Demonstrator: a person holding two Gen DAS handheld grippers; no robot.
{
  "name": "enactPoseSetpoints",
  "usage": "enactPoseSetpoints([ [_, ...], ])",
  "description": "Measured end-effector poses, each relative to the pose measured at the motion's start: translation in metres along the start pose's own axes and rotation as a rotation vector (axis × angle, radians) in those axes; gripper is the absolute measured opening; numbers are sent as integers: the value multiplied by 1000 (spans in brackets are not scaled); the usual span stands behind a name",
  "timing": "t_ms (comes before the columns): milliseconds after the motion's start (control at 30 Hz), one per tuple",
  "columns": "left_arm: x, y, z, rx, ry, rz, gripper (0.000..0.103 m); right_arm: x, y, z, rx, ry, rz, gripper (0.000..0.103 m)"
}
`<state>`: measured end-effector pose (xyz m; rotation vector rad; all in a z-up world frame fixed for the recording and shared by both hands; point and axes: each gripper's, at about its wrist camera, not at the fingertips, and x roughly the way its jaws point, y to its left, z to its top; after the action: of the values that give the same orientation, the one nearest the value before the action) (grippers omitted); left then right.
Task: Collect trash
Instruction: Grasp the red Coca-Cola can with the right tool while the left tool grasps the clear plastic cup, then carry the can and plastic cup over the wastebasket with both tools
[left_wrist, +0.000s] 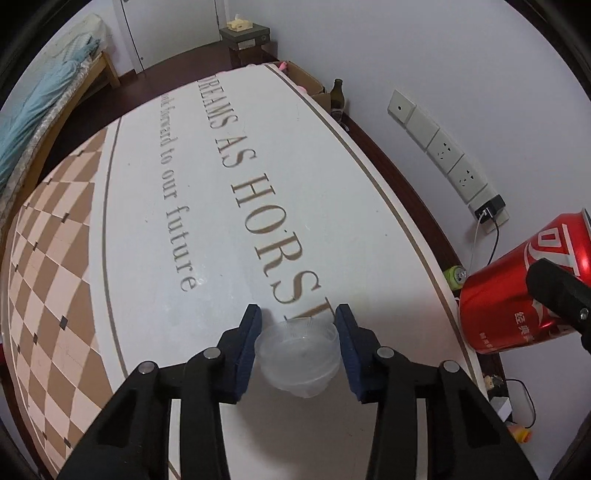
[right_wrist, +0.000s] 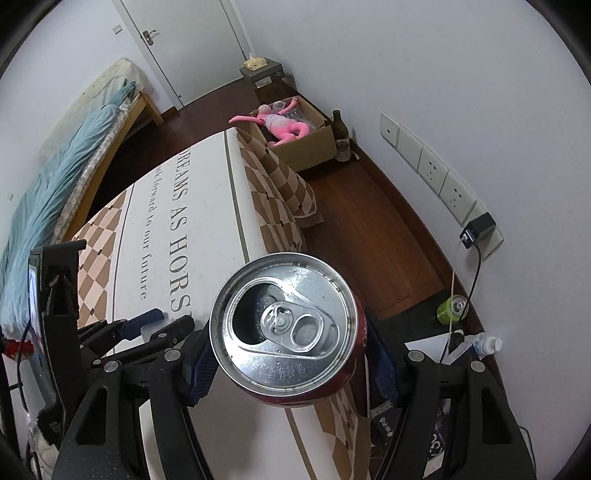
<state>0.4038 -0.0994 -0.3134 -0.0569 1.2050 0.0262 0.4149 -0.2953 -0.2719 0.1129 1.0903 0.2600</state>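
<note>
Left tool (left_wrist: 298, 325): pads (left_wrist: 248, 345) set on both sides of clear cup (left_wrist: 298, 360), touching or nearly so; firm grip cannot be told. Cup low over tabletop (left_wrist: 192, 184), near its right edge.

Right tool (right_wrist: 286, 363): clamped on red can (right_wrist: 284, 328), opened top toward camera, held past that edge. Tabletop ahead bare. Floor (right_wrist: 369, 236) below carries 1 green can (right_wrist: 452, 308) near wall.

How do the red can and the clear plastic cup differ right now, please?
The red can is opaque metal; the clear plastic cup is see-through. The can is clamped in the right gripper off the table; the cup sits between the left gripper's open fingers. Both look empty.
</note>
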Motion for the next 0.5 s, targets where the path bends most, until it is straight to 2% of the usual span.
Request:
enactPoseSetpoints([
  [267,-40,23,-20,-48,-88,49,37,-19,19,2,-30,-21,23,71],
  [500,-104,67,-30,-121,-192,95,37,-50,69,2,-99,-50,76,71],
])
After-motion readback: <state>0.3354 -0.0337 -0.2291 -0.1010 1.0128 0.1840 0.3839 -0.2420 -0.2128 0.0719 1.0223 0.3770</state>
